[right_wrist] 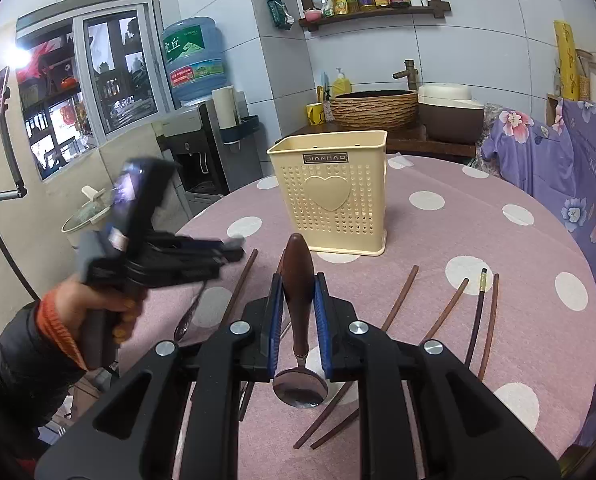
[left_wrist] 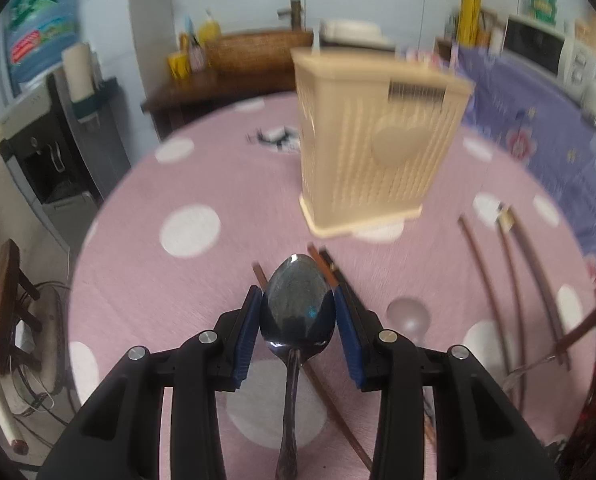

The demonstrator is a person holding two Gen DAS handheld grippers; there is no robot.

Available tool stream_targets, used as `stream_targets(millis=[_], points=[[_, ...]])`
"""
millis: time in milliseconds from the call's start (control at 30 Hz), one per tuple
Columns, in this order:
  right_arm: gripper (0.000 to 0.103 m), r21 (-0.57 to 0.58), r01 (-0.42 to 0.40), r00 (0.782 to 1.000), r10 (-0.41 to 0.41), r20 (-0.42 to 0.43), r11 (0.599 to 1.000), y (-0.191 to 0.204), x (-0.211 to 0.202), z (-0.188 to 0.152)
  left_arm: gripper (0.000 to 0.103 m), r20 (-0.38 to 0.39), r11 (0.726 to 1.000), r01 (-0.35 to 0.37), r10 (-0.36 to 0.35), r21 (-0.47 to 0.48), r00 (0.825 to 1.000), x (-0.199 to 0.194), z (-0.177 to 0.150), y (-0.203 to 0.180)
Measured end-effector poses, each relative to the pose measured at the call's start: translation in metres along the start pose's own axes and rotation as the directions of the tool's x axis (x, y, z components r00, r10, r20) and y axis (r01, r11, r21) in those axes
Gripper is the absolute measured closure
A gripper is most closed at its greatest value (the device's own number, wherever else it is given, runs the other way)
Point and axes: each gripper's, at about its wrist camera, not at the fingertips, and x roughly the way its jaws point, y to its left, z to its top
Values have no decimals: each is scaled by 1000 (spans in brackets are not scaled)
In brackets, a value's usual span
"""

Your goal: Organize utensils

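While both grippers sit over the pink dotted tablecloth [right_wrist: 438,240]:
left gripper [left_wrist: 297,308]: pads clamp the bowl of a metal spoon [left_wrist: 298,304], handle toward 6 o'clock.
right gripper [right_wrist: 300,312]: closed on a wooden-handled spoon [right_wrist: 298,280], bowl toward 6 o'clock.
utensil holder [right_wrist: 332,196]: upright, 12 o'clock of both.
chopsticks [right_wrist: 442,314]: loose on the cloth, 3 o'clock.
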Motion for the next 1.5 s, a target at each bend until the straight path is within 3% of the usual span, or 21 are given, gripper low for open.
stream_targets(millis=[200,500,700,833,933,1033,1167,1333,1433,1500], points=[[87,3,3,1000,-3,-4,1000,-1,2,1,65,180,998,20,-8,-66,984,-51,-3,12],[87,-4,12,1000,-12,-8,1000,2,1,1,66,257,991,30,6,-132,966,-60,-19,19],[87,-6,6,1000,-6,-3,1000,4,3,6,66,291,988,78,-37,-131,956,-62,-10,16],[87,-7,0,1000,0,22,1000,4,0,22,66,355,987,113,-66,-113,932,-72,9,13],[87,-18,1,998,0,58,1000,3,-2,48,66,423,986,141,-91,-86,902,-84,37,10],[87,-42,17,993,-12,116,999,4,-4,85,66,498,984,175,-130,-45,858,-99,80,1],[87,-47,53,976,-42,215,998,2,-4,143,66,549,980,191,-130,-55,826,-97,134,-5],[87,-27,133,949,-119,291,991,-6,19,200,66,555,958,255,-145,-127,819,-65,179,-6],[87,-5,160,946,-152,287,987,-13,43,212,66,543,951,267,-144,-154,827,-44,184,-7],[87,12,179,949,-176,262,984,-20,62,208,66,514,947,268,-145,-175,846,-26,177,-7]])
